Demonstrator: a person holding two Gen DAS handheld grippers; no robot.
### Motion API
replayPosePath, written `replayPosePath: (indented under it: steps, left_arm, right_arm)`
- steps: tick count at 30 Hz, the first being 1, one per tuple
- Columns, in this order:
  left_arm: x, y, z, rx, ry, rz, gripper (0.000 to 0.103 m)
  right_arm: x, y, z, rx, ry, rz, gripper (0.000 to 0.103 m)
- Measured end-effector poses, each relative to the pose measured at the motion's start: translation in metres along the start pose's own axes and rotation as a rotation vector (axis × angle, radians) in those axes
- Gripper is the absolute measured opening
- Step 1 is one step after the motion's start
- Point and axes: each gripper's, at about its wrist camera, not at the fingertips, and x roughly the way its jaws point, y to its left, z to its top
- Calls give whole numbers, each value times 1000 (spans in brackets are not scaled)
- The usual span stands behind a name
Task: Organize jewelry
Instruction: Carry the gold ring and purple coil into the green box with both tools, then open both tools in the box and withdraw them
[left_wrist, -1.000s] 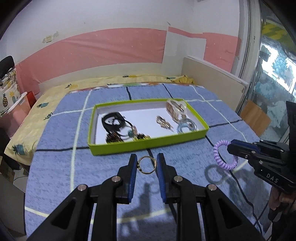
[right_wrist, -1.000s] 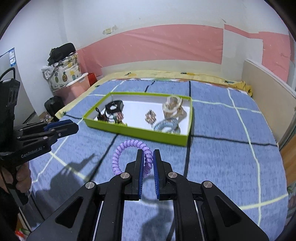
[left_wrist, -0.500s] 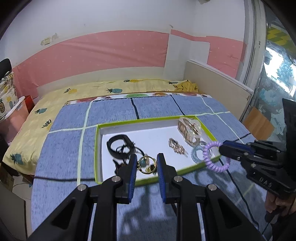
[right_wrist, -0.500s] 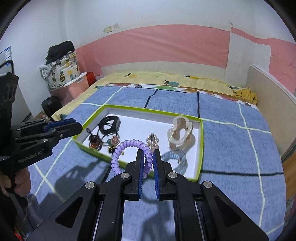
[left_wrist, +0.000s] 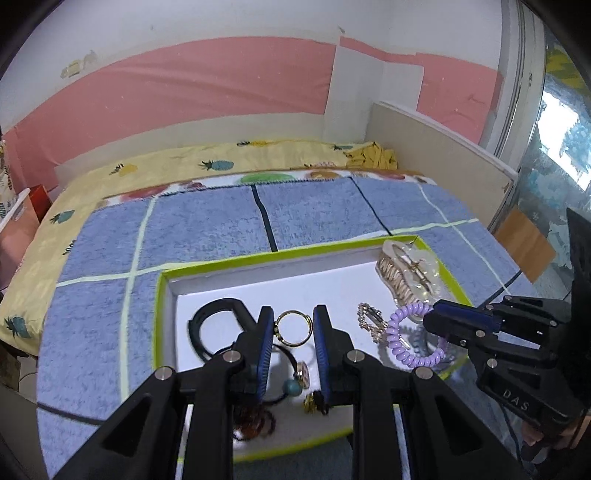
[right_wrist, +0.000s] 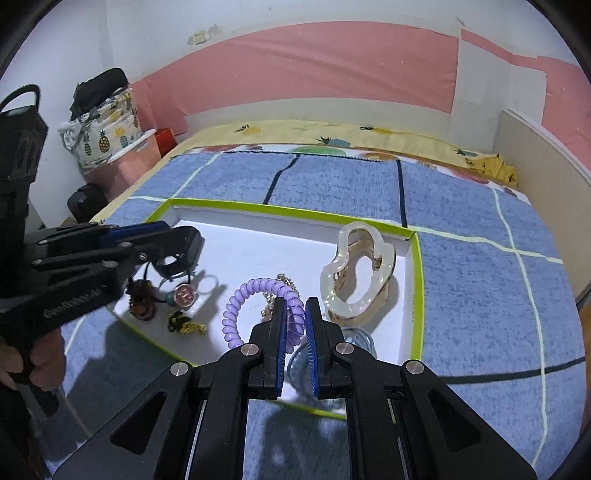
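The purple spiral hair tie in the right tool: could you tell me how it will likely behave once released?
The purple spiral hair tie is a coiled loop, so probably springy and light. Released by the right tool over the green tray, it may bounce slightly, then lie flat.

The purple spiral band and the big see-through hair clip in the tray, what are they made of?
Purple spiral hair tie: apparently smooth, glossy plastic coil, judging by its shiny ridges. Translucent claw clip: seemingly clear, glossy acrylic or resin with golden-looking teeth; light passes through its rim.
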Motion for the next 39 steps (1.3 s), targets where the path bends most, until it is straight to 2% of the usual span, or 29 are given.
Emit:
replayPosePath:
  steps: [9, 19, 24, 33, 39]
  left_arm:
    - [35, -2, 5, 30, 55, -8, 23]
    - [57, 0, 3, 33, 110, -11, 23]
    - [60, -3, 3, 50, 122, -10, 23]
    - [54, 0, 2, 41, 112, -19, 25]
    - [39, 2, 1, 28, 89, -18, 27]
  right_arm:
    - [18, -1, 4, -12, 38, -22, 10]
    - [29, -5, 1, 0, 80, -37, 10]
    - [29, -5, 1, 1, 85, -34, 12]
    - [23, -2, 1, 1, 75, -17, 26]
    - [9, 5, -1, -6, 56, -12, 26]
